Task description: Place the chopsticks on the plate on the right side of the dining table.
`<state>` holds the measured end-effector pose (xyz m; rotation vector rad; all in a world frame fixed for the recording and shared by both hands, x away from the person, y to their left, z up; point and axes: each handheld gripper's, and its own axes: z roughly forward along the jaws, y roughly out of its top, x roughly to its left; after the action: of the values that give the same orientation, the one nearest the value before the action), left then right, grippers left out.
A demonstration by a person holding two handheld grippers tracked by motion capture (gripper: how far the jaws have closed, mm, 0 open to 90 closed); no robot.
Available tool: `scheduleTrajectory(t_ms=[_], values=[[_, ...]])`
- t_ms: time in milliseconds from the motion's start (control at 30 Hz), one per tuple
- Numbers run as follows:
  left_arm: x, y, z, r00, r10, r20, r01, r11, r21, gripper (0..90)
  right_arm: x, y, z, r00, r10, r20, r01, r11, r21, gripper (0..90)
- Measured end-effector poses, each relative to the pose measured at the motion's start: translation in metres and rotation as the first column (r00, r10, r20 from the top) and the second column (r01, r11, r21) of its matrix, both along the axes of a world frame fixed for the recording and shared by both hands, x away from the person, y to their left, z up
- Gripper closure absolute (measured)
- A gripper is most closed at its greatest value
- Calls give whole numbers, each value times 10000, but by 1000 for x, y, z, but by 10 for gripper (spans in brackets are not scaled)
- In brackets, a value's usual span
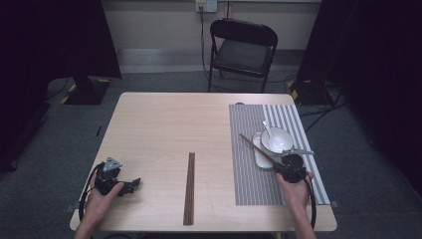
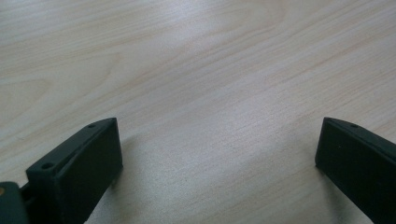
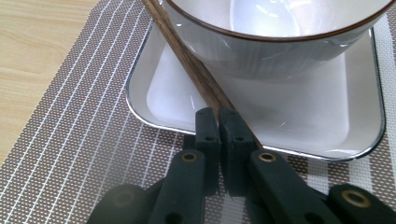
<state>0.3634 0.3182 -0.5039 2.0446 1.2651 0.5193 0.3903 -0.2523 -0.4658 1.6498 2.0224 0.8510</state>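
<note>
Both forearms are showing bare, with no sleeve in sight. The left gripper (image 1: 130, 184) is wearing a grey three-cornered plate over its black body, a black cable looping behind it. The right gripper (image 3: 218, 116) is showing black linkage arms with brass-coloured pivots and, seemingly, small screw holes near its tips.

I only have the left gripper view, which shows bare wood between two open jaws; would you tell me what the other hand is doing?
Observer: The right gripper is shut on a wooden chopstick beside the bowl.
Operator: Where does that bowl sit?
Observer: On a white square plate, on a striped placemat.
Operator: Is anything in the bowl?
Observer: A white spoon rests inside it.
Operator: Is anything near my gripper?
Observer: More chopsticks lie on the table, to the right of the left gripper.
</note>
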Motion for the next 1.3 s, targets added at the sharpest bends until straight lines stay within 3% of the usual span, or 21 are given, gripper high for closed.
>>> scheduleTrajectory(t_ms=[1300], values=[[0, 0, 0, 10000, 15, 4, -15, 10000, -21, 0, 0, -28, 1, 9987, -511, 56, 510, 9987, 51, 840]])
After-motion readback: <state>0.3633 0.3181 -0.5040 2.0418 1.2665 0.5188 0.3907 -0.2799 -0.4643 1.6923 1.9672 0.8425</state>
